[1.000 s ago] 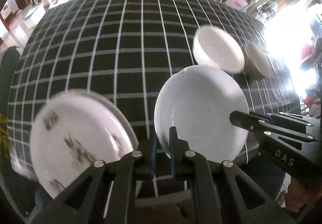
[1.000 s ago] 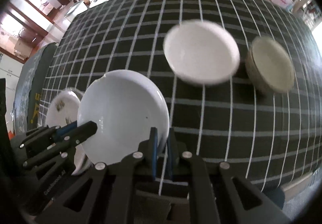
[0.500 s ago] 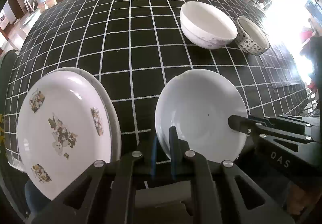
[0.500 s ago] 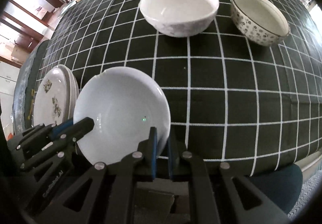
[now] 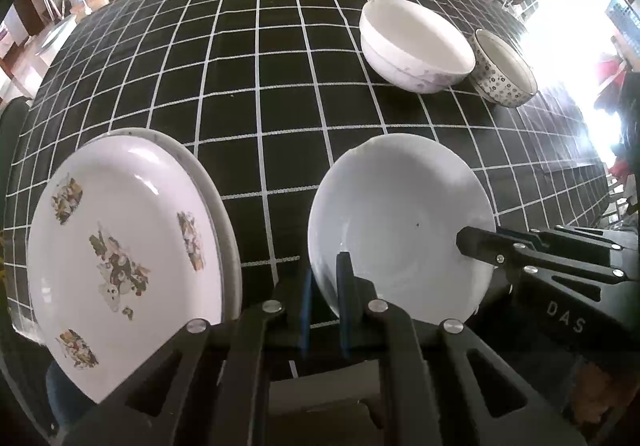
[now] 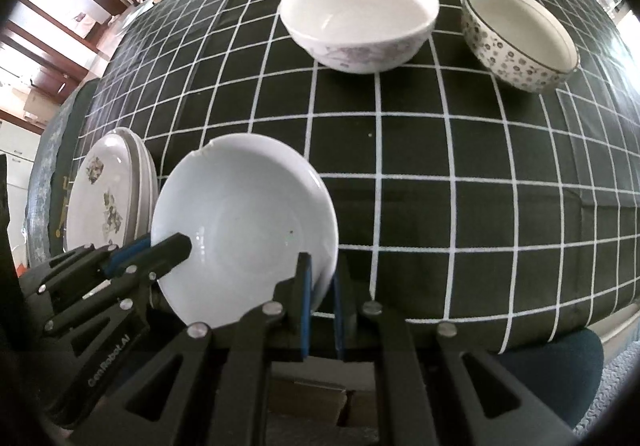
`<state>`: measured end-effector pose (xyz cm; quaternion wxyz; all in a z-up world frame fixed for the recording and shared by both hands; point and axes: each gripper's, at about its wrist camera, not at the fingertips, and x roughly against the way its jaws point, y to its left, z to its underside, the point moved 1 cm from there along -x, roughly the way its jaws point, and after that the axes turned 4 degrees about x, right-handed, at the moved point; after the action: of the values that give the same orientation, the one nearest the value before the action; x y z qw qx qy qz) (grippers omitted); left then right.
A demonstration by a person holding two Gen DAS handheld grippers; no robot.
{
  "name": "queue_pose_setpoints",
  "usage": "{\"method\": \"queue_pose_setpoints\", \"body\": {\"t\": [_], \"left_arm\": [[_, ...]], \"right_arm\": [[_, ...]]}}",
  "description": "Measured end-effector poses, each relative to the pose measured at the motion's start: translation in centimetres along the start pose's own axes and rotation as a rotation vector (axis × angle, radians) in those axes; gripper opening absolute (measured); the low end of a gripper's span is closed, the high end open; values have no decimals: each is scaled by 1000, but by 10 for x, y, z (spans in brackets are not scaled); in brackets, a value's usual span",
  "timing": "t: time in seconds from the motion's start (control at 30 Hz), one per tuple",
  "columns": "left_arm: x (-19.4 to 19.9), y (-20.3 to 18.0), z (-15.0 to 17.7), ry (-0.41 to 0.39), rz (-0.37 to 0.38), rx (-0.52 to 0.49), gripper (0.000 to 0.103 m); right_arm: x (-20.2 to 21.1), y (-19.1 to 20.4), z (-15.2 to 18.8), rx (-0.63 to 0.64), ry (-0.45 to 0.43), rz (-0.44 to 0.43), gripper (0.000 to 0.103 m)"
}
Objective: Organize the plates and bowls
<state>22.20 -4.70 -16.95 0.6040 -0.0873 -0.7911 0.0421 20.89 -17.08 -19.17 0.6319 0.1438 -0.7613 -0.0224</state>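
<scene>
Both grippers are shut on one plain white plate (image 5: pixel 400 221), also in the right wrist view (image 6: pixel 244 221). My left gripper (image 5: pixel 323 278) clamps its near left rim; my right gripper (image 6: pixel 320 282) clamps its near right rim. The plate is held near the table's front edge, with a chip on its far rim. A stack of flower-patterned plates (image 5: pixel 120 246) lies to its left and also shows in the right wrist view (image 6: pixel 106 205). A large white bowl (image 6: pixel 358 17) and a smaller dotted bowl (image 6: pixel 520 35) stand at the far right.
The table wears a black cloth with a white grid (image 5: pixel 256 57). Its front edge runs just below the grippers. A dark blue chair seat (image 6: pixel 560 370) sits below the front right edge. Shelves and boxes stand beyond the far edge.
The views have tilted down and drawn closer to the table. The white plate stays clamped by both grippers. The patterned stack and the bowls look nearer and sharper.
</scene>
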Motion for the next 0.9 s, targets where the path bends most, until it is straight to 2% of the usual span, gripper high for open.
{"method": "queue_pose_setpoints", "body": {"t": [0.17,0.3,0.53,0.67,0.9], "left_arm": [[11,4,-2,-15,-16,-5,9],[31,8,-7,-61,-25,-12,9],[64,8,-19,-118,-2,-13,9],[77,-1,-32,-132,25,-34,9],[85,-23,-71,-129,77,-50,10]], "right_arm": [[0,0,-2,-1,14,-10,12],[7,-2,-3,-6,5,-2,12],[40,-5,-12,11,-71,36,12],[61,-16,-28,-7,-110,28,12],[74,-35,-59,-45,-121,11,12]]}}
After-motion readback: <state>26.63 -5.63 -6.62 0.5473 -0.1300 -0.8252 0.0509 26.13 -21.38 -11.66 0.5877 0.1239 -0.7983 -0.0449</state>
